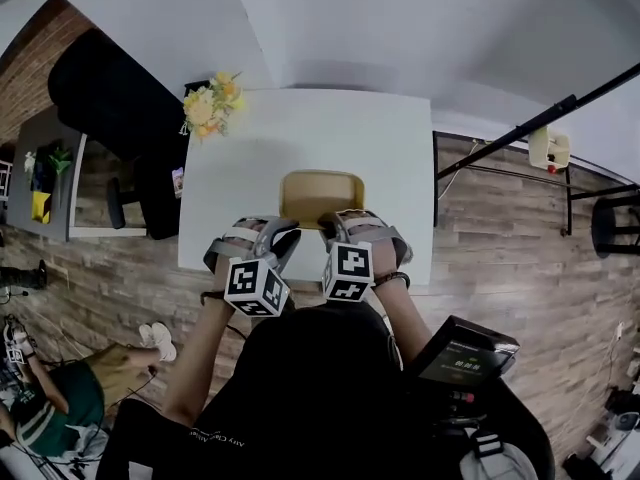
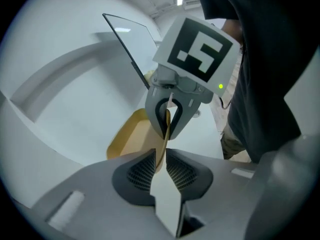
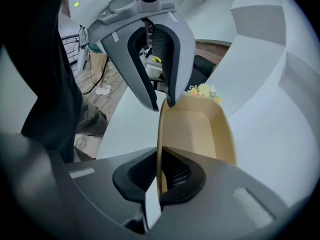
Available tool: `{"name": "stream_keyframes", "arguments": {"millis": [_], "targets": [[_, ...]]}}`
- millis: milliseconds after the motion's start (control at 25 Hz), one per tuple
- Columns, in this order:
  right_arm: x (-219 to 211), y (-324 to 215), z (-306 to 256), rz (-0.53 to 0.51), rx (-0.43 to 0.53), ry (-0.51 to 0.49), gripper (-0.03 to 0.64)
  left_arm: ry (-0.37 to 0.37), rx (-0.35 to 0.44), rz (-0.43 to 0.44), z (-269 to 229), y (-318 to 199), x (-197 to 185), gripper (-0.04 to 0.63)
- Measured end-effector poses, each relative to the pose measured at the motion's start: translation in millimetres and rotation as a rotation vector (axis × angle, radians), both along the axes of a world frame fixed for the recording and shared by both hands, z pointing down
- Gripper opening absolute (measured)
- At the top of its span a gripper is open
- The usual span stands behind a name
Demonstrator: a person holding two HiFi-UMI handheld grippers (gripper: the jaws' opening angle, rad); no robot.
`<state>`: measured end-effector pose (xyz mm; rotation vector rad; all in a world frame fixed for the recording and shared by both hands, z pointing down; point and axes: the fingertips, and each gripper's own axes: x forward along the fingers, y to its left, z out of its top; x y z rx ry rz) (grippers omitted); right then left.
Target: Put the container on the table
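Pinching the container (image 3: 200,129) rim is right gripper (image 3: 159,173); left gripper (image 2: 161,166) stands slightly open around it.

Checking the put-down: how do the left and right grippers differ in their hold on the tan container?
On the left gripper the jaws stand apart, the container rim loose between them; on the right gripper they are pinched shut on that rim. The left gripper sits toward the near rim's left end, the right gripper toward its right. Both angle down over the table.
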<state>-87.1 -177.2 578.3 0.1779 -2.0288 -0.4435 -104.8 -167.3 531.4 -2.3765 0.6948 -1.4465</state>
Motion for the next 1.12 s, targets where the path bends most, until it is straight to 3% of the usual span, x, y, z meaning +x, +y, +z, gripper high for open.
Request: {"name": "stream_keyframes", "arguments": {"millis": [200,400,560,800,1120], "targets": [[1,-3,0,-0.072,0.011,0.02,0.021,-0.101,0.006,0.03,26,-18,2,0.084],[-2,-11,4,-0.124,0.058,0.042,0.031,-0.166,-0.018,0.055,51,-26,-1,0.021],[14,-21,10,-0.132,0.089,0.075,0.04,-0.194,0.001,0.043,60,-35,-8,0.018],[32,-32,27,-0.086,0.077,0.1,0.029,-0.171,0.051,0.081,61,-38,-5,0.023],[27,-20,40,-0.035,0.003,0.096,0.029,-0.083,0.002,-0.011,82,-39,-15,0.051]]}}
